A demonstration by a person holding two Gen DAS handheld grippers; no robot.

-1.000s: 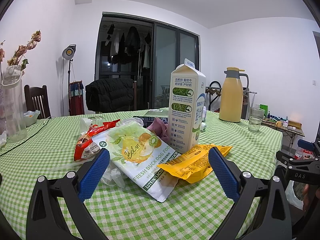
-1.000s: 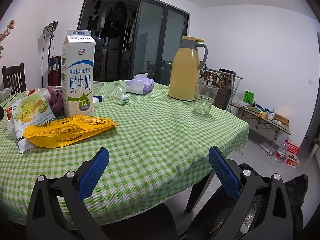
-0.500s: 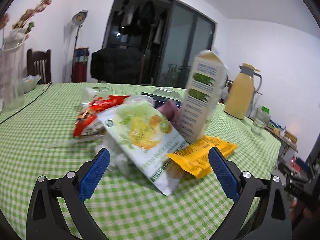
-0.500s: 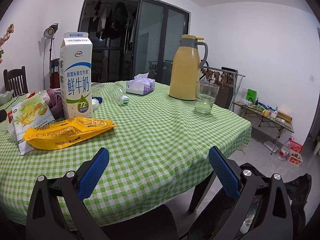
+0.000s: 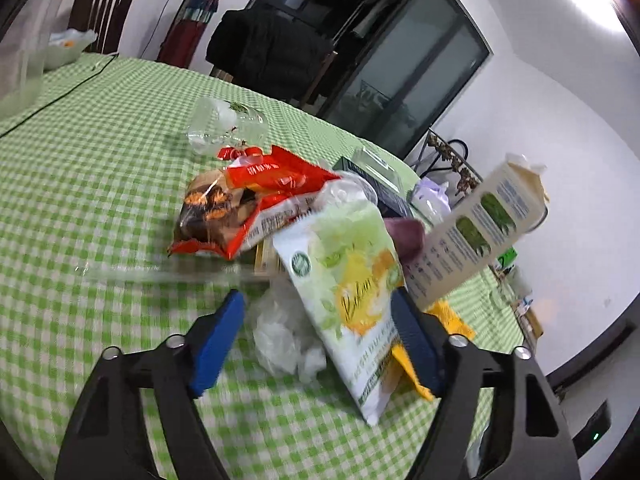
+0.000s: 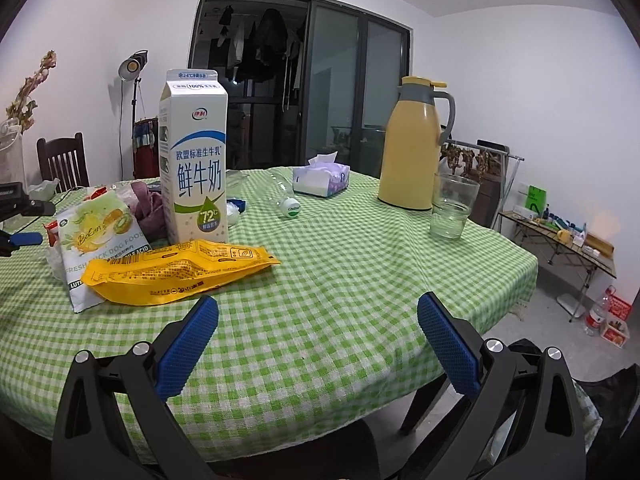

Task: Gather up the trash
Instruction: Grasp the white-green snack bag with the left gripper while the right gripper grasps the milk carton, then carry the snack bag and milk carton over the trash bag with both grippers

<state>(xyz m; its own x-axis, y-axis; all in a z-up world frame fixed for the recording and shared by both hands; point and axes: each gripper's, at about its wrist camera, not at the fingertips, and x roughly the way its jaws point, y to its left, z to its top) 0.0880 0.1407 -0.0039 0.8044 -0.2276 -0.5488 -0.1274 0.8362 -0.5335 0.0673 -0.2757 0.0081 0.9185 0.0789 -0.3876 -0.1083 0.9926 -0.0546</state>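
Trash pile sits mid-desk on the green check cloth [image 6: 340, 280]. Dog food bag [image 5: 352, 280] lies flat, white-green with fruit print. Its lower half falls between the left gripper's [image 5: 320, 340] jaws, which have just been closing but aren't pressing on it yet; gap visible on both sides. Crumpled clear plastic [image 5: 280, 332] sits just under the bag's left edge, also between the jaws. Left view is tilted and motion-blurred.

Yellow wrapper [image 6: 180, 276] lies beside and partly over the bag's lower end. Red snack pack [image 5: 240, 208] lies behind the bag, with brown pieces visible through its clear window. Milk carton [image 6: 196, 160] stands upright, top closed, touching the back of the yellow wrapper; contents can't be seen. Purple cloth [image 6: 146, 204] is wedged between carton and bag. Clear bottle [image 5: 224, 124] lies on its side farther back, looks empty.

Right gripper [image 6: 316, 344] hovers over the desk's near edge, jaws spread wide, nothing between them.

Farther right: tissue box [image 6: 320, 180] with a tissue sticking out, yellow thermos [image 6: 412, 148] with lid on, and a glass [image 6: 452, 208] with a little water at the bottom.
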